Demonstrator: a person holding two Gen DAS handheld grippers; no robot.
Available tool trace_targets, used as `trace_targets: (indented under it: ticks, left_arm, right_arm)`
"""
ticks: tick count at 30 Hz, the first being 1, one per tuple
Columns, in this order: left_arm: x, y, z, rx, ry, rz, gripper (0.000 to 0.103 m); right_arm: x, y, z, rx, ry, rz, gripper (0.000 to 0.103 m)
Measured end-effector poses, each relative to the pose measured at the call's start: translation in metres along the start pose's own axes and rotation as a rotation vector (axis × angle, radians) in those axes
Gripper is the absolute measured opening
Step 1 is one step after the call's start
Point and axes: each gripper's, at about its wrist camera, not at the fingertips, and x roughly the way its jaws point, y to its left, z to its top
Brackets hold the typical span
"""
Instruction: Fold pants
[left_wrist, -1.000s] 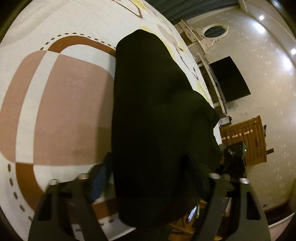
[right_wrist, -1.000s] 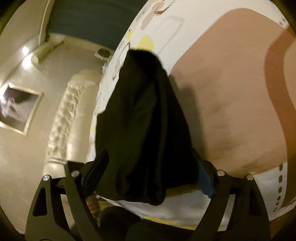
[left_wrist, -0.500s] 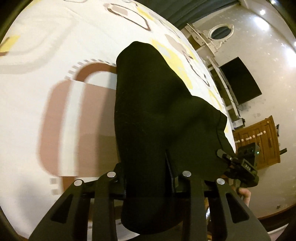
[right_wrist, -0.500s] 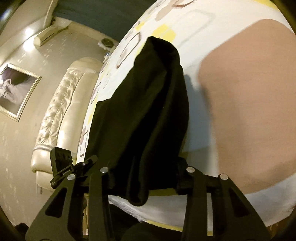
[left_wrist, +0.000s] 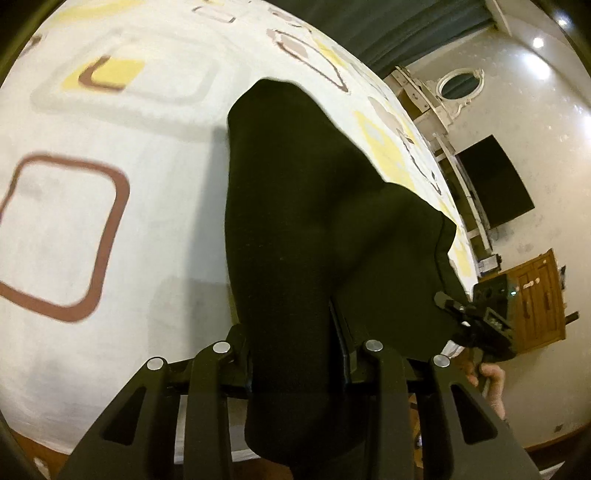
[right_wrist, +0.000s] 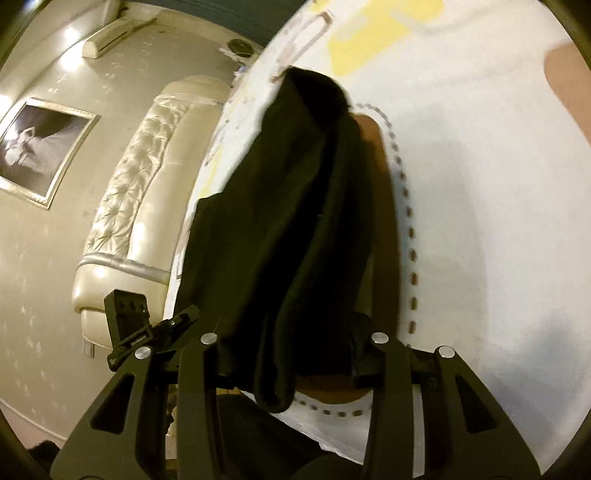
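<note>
Black pants (left_wrist: 310, 206) hang lifted over a patterned white bedspread (left_wrist: 110, 229), stretched between my two grippers. My left gripper (left_wrist: 295, 354) is shut on one end of the near edge, with cloth drooping below the jaws. My right gripper (right_wrist: 291, 350) is shut on the other end of the black pants (right_wrist: 291, 221). In the left wrist view the right gripper (left_wrist: 480, 321) shows at the far right, holding the cloth. In the right wrist view the left gripper (right_wrist: 147, 332) shows at the left. The far end of the pants rests on the bed.
The bedspread (right_wrist: 480, 184) has brown, yellow and pink squares. A tufted cream headboard (right_wrist: 140, 192) stands on the left in the right wrist view. A wooden cabinet (left_wrist: 539, 295), a dark screen (left_wrist: 495, 181) and a white dresser with a round mirror (left_wrist: 458, 85) line the wall.
Both grippers closed from open onto the near edge of the pants, then lifted and carried it forward over the bed. The bedspread pattern has slid past under the cloth.
</note>
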Motion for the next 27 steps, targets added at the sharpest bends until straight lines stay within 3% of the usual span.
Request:
trace_targets:
  ticks: [4, 18, 21, 23, 27]
  left_arm:
    - [0.001, -0.005, 0.000, 0.035, -0.010, 0.022, 0.034]
    - [-0.003, 0.003, 0.000, 0.016, -0.027, 0.017, 0.038]
    - [-0.008, 0.008, -0.002, 0.020, -0.038, -0.009, 0.043]
    - [-0.015, 0.013, -0.003, 0.023, -0.041, -0.032, 0.052]
    - [-0.037, 0.029, 0.000, 0.030, -0.097, -0.071, 0.066]
  right_arm:
    - [0.005, -0.006, -0.003, 0.027, -0.011, 0.023, 0.039]
    - [0.005, -0.007, -0.005, 0.037, -0.017, 0.025, 0.040]
    - [0.004, -0.007, -0.004, 0.045, -0.005, 0.045, 0.047]
    - [-0.001, -0.010, -0.003, 0.059, 0.006, 0.059, 0.051]
    - [-0.023, -0.014, 0.007, 0.052, -0.011, 0.068, 0.074]
